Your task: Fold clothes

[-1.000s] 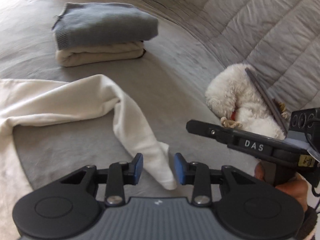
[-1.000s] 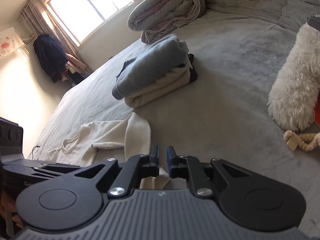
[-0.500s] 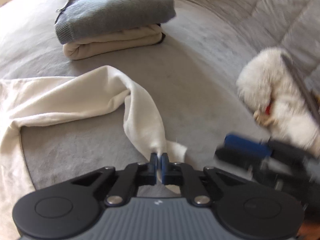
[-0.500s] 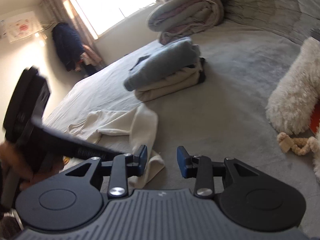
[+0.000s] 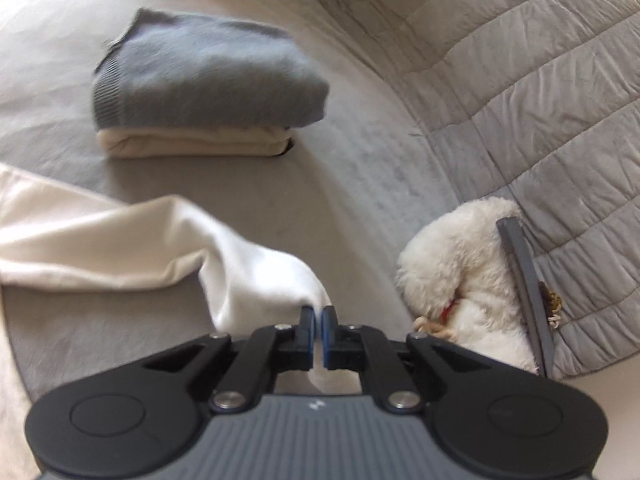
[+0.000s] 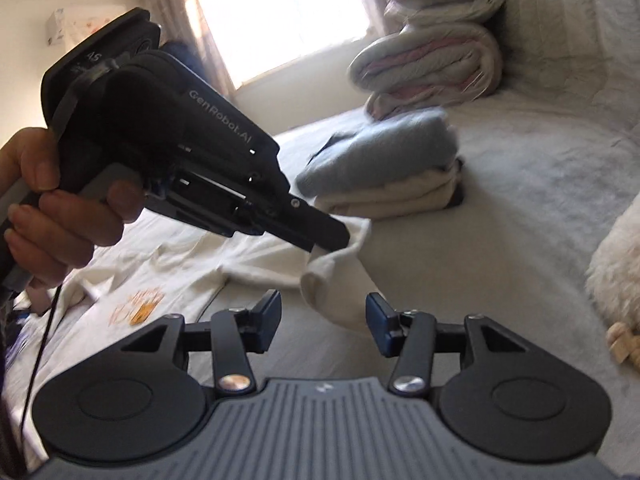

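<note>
The cuff of a cream long-sleeved cotton garment (image 5: 92, 248), spread on the grey bed (image 5: 360, 184), is pinched between the pressed-together fingers of the left gripper (image 5: 319, 320). The right gripper (image 6: 323, 312) hovers nearby, spread and empty. A sleeve fold appears in hand; next, the sleeve is judged to need carrying across the body. A folded grey-and-cream stack (image 5: 204, 92) lies beyond.

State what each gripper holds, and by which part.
Left gripper: the cream garment's sleeve, pinched near its cuff end. Right gripper: open, holding nothing.
</note>
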